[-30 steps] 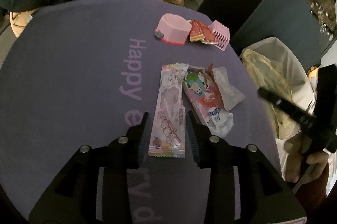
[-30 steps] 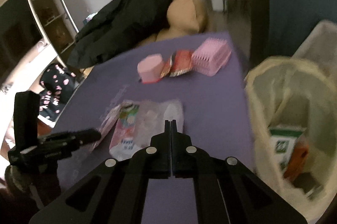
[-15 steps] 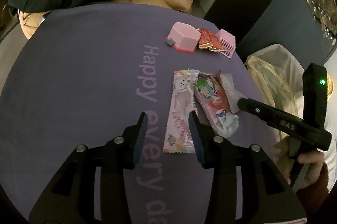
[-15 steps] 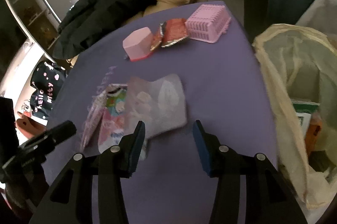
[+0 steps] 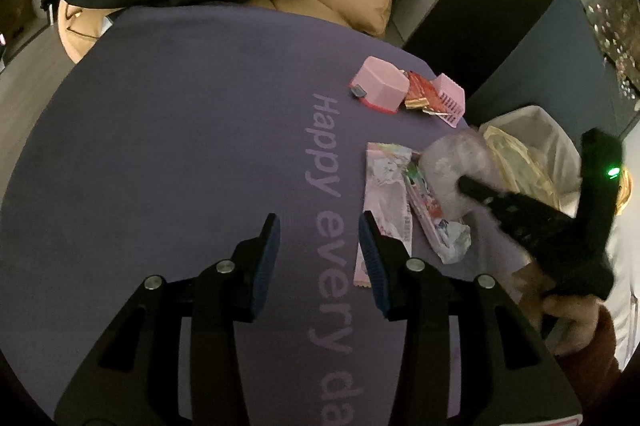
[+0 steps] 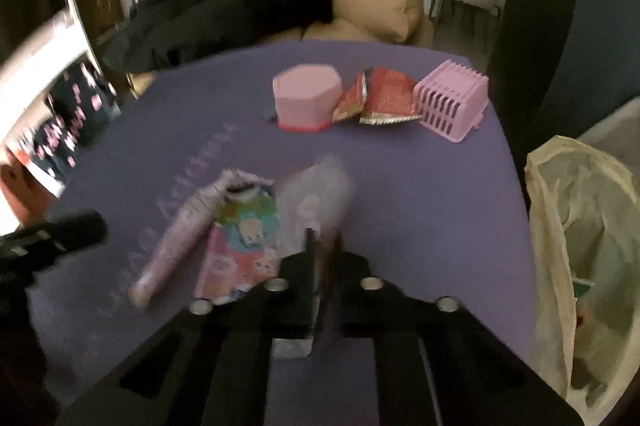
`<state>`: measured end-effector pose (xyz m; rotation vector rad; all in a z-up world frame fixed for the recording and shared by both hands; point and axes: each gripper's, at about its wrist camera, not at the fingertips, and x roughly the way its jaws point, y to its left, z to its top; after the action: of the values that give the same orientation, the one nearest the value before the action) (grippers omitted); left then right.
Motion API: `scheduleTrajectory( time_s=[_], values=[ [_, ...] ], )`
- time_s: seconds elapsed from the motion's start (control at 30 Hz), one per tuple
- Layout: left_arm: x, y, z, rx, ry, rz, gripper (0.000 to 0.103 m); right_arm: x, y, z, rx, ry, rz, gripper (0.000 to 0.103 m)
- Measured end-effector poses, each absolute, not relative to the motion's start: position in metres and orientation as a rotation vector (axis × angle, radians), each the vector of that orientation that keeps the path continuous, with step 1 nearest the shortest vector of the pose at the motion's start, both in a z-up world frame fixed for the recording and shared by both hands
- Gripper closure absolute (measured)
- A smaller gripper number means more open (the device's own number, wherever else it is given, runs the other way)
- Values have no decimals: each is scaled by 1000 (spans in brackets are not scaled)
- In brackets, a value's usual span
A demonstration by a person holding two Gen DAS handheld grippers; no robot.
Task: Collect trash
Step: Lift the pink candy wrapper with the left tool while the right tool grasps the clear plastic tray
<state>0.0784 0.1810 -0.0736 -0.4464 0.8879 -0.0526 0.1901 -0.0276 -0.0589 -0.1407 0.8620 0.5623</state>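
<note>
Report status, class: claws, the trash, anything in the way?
Right claw just closed, shut on clear plastic wrapper. Left claw open, empty. Two snack wrappers on purple cloth. Trash bag path clear.

Both wrist views angled steeply down, close over the purple table (image 5: pixel 180 165); left looking rightward, right leftward; shared: pink box (image 6: pixel 307 97), wrappers beside it.

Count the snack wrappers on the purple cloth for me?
4: a red wrapper between the pink containers, a long pale pink one, a cartoon one beside it, and a clear one pinched in the right hand-held gripper. Others may be hidden.
</note>
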Motion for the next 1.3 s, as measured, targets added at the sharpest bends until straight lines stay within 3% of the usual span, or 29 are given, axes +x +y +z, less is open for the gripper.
scheduleTrajectory(
  time_s=[0.33,0.77,0.87,0.93,1.3],
  values=[
    [106,152,-80,-374,918,-154,63,161,-89,-1,-34,728,568,97],
    [158,132,-87,-320,984,-155,63,156,-126,-21,27,752,577,97],
    [163,123,-86,-285,998,-158,77,154,-133,-22,33,748,573,97],
    [164,121,-84,-293,1003,-160,81,152,-140,-19,40,736,570,97],
    [143,85,0,-170,801,-141,84,140,-180,12,80,621,551,97]
  ],
)
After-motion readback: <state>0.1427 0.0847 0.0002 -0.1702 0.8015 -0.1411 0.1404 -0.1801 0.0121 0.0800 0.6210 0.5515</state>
